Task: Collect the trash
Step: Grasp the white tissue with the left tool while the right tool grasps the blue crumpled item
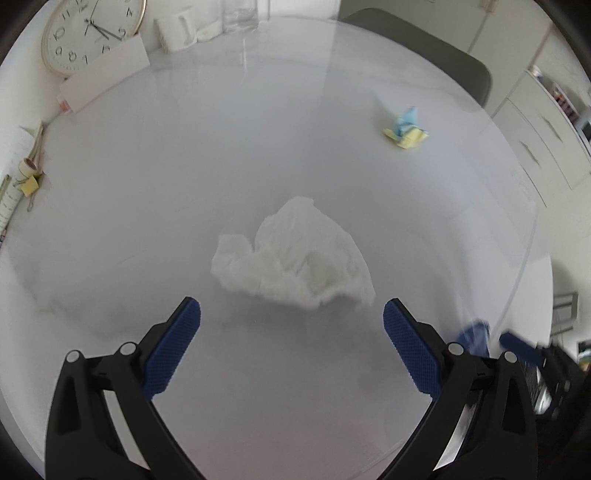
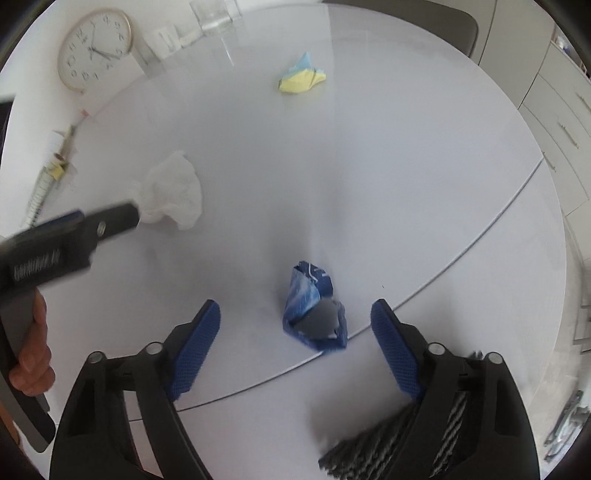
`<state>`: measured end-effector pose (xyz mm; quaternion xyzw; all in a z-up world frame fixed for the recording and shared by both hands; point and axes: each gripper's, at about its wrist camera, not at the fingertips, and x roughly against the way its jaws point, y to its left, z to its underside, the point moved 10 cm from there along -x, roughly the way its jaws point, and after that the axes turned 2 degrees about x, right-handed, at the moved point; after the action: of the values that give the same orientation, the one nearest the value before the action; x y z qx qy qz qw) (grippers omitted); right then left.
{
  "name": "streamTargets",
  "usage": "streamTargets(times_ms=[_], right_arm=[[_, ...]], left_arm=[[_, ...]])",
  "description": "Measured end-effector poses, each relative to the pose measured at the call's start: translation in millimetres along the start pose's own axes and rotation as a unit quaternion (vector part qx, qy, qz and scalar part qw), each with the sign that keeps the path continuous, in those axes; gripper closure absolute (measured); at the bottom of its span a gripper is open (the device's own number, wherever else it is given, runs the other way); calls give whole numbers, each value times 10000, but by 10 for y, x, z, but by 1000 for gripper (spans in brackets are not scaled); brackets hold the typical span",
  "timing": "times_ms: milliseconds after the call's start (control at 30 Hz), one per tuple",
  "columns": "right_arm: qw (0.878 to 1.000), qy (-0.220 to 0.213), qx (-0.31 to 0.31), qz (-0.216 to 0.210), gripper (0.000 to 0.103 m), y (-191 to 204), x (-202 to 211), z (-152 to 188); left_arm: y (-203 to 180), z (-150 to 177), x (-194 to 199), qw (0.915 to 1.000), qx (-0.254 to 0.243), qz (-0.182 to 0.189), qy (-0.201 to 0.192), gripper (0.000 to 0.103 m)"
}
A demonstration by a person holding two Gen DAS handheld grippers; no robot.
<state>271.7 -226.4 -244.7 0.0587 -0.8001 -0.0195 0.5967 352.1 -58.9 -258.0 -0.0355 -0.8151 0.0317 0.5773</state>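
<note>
While the left gripper (image 1: 291, 317) looks down at the white table (image 1: 258, 129), its two blue pads (image 1: 173, 350) are spread wide with nothing between them. A crumpled white tissue (image 1: 295, 254) lies just past the tips, a little farther away, right in line with the gap. The tissue is wider from left to right than from near to far, so the open jaws already match its long side. Far off to the right sits a yellow and blue paper wad (image 1: 406, 127). A round clock (image 1: 92, 33) leans at the far left edge.

In the right wrist view, the right gripper (image 2: 295, 317) also has its jaws spread, and they hold nothing. A blue wrapper (image 2: 314, 310) lies on the table between the two tips, its far end sticking out past them. It runs long from near to far, so the pads would close on its thin sides. The left gripper (image 2: 74, 225) shows at the left, by the white tissue (image 2: 171, 190), held by a hand (image 2: 31, 354).

I think each hand has its own piece: left for the tissue, right for the wrapper. The paper wad (image 2: 301, 77) is far from both.
</note>
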Motion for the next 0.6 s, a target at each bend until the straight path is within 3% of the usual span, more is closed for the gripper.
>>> streamTargets(times_ms=[133, 200, 267, 367, 600], right_arm=[[9999, 93, 78, 60, 39, 16, -80, 10], [9998, 124, 126, 102, 57, 9, -101, 14], [9995, 208, 189, 122, 72, -2, -131, 27], [9996, 166, 223, 90, 83, -4, -105, 19], [9998, 135, 104, -108, 86, -41, -43, 31]], left_arm=[[-38, -110, -184, 9997, 193, -105, 84, 8], [-48, -116, -246, 9995, 203, -190, 135, 9], [-53, -119, -291, 9992, 172, -316, 148, 17], [-55, -100, -363, 9986, 193, -417, 248, 20], [-29, -94, -385, 9981, 288, -448, 303, 24]])
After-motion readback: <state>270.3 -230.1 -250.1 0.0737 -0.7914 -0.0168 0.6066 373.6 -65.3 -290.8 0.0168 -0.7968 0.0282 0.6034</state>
